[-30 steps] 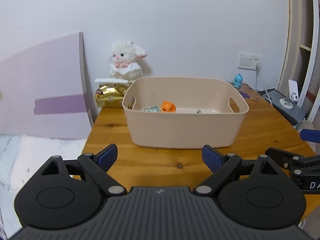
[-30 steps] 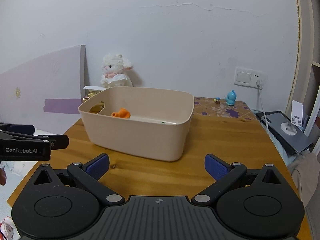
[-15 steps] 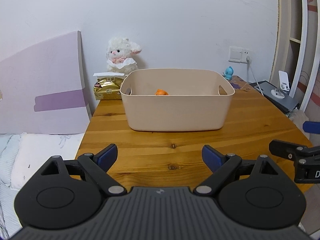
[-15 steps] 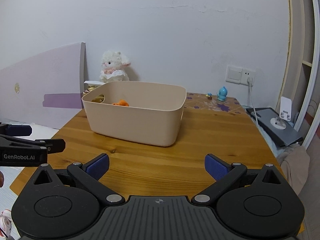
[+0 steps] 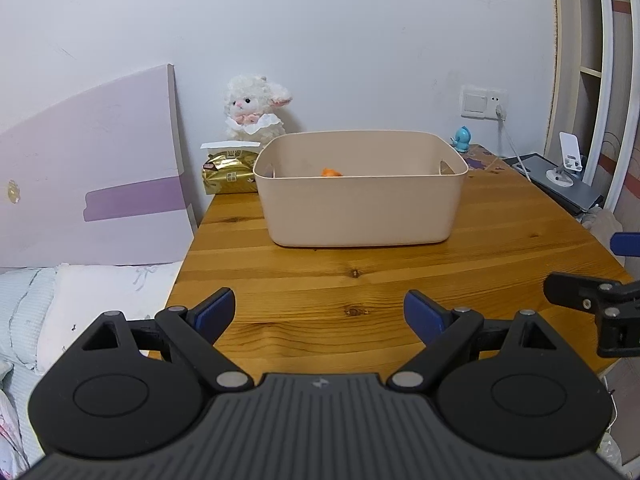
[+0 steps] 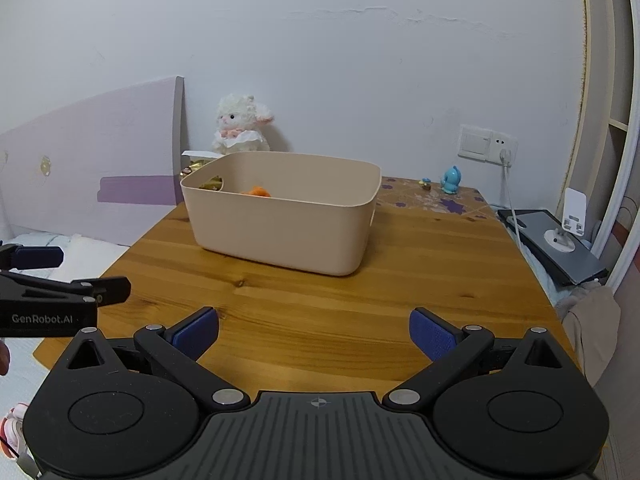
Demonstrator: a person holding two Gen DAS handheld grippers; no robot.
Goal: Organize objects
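Two grippers are in use, and both are retreating from the work area.

Left wrist view: the left gripper (image 5: 319,312) is hovering above the near edge of the honey-coloured wooden table (image 5: 360,276), its blue-padded fingers (image 5: 214,312) spread wide and grasping nothing. The beige rectangular plastic bin (image 5: 360,200) is sitting well apart from it, farther away than one second ago, when it was filling the middle of the view. Only the top of the small orange toy (image 5: 331,172) is showing above the bin rim; the other items visible on the bin floor earlier are now hidden by the near wall. The white plush lamb (image 5: 256,114) and the gold foil packet (image 5: 229,172) are standing behind the bin, outside it. Part of the right gripper is entering at the right edge.

Right wrist view: the right gripper (image 6: 314,336) is likewise released and empty, positioned over the near table edge. The bin is resting toward the far left of the table, with the orange toy inside. A small blue figurine (image 6: 451,180) is remaining on the far side, beside the wall socket.

Judgement: the pull-back with both grippers empty suggests the depositing step is finished; the tabletop in front of the bin is carrying no loose item
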